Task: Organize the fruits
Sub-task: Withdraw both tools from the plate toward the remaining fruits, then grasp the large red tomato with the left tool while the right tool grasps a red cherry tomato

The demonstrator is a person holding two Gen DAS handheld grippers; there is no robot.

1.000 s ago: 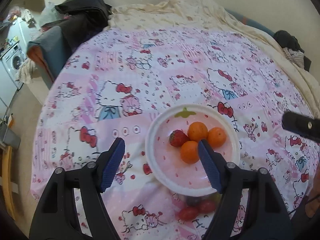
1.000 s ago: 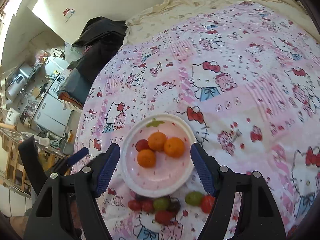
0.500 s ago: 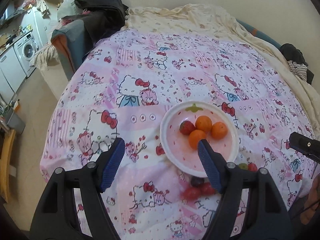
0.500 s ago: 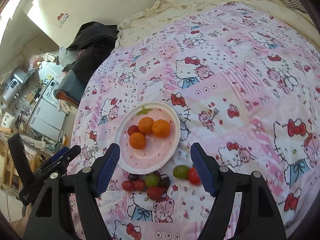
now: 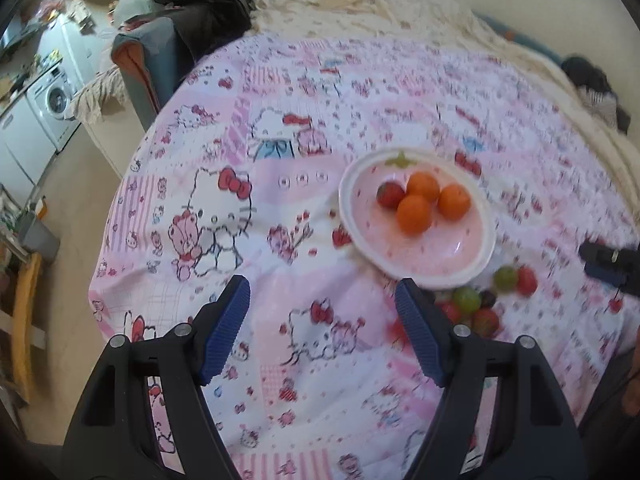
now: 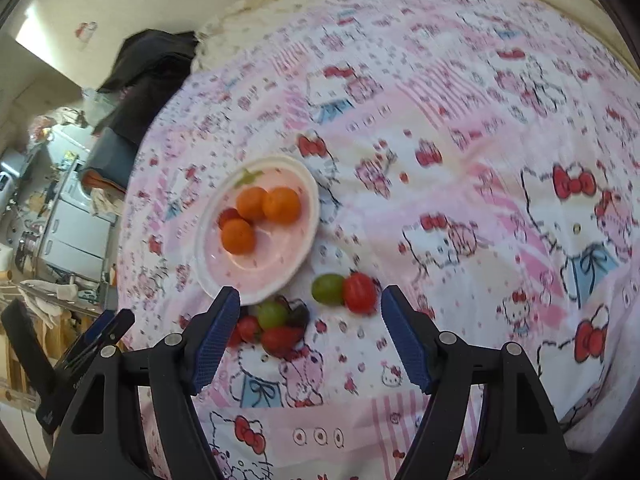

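Observation:
A white-rimmed pink plate (image 5: 440, 256) (image 6: 256, 276) lies on the Hello Kitty bedspread with three oranges (image 5: 414, 214) (image 6: 238, 236) and a strawberry (image 5: 390, 195) in it. Loose small fruits lie in front of the plate: a green grape (image 6: 328, 289) beside a red tomato (image 6: 359, 292), and a cluster of red, green and dark fruits (image 6: 276, 328) (image 5: 468, 300). My left gripper (image 5: 322, 320) is open and empty, above the bedspread left of the plate. My right gripper (image 6: 310, 332) is open and empty, just above the loose fruits.
The pink patterned bedspread (image 5: 280, 152) covers a bed with a cream blanket (image 5: 360, 4) at the far end. A chair with dark clothes (image 5: 192, 12) and a washing machine (image 5: 52, 96) stand left of the bed. The right gripper's tip (image 5: 608, 264) shows at the right.
Both grippers have pulled back and risen from the plate; the plate looks smaller and farther, and the loose fruits have come into fuller view. Both stay open.

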